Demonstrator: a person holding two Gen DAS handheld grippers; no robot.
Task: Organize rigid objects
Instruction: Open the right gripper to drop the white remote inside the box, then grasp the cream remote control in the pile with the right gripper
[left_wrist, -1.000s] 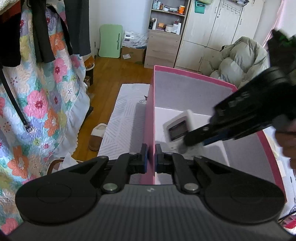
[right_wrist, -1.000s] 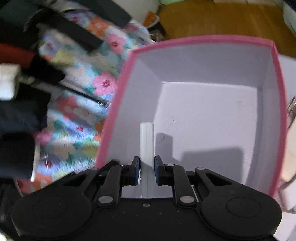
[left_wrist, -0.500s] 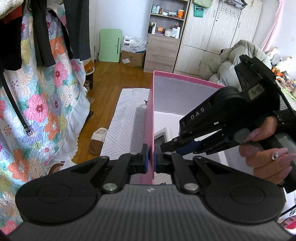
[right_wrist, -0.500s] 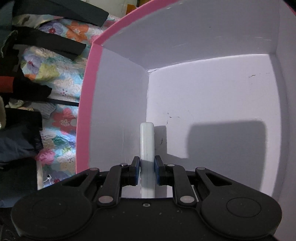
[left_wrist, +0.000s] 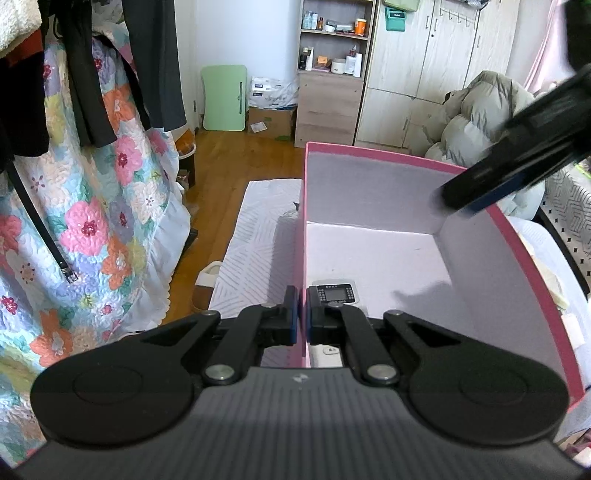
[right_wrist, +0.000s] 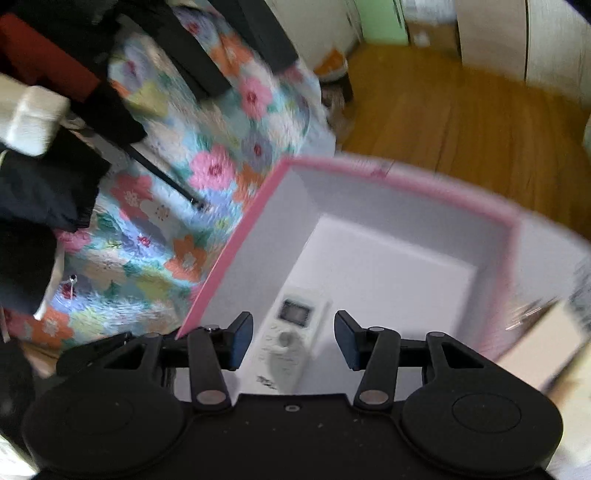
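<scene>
A pink box (left_wrist: 384, 155) with a pale grey inside stands in front of me. My left gripper (left_wrist: 301, 317) is shut on the box's left wall. A white remote control (left_wrist: 334, 293) with a small screen lies flat on the box floor by that wall. It also shows in the right wrist view (right_wrist: 291, 339), below my right gripper (right_wrist: 293, 339). My right gripper is open and empty, above the box (right_wrist: 236, 247). In the left wrist view it is a blurred dark shape (left_wrist: 517, 147) over the box's right wall.
A floral quilt (left_wrist: 92, 221) and dark clothes hang at the left. A white mat (left_wrist: 255, 236) and a slipper (left_wrist: 207, 280) lie on the wooden floor. A shelf unit (left_wrist: 328, 74), wardrobe and a padded coat (left_wrist: 476, 118) stand beyond the box.
My right gripper opened and let go of the remote, which now lies flat in the box. The gripper has risen out of the box. My left gripper kept its hold.
</scene>
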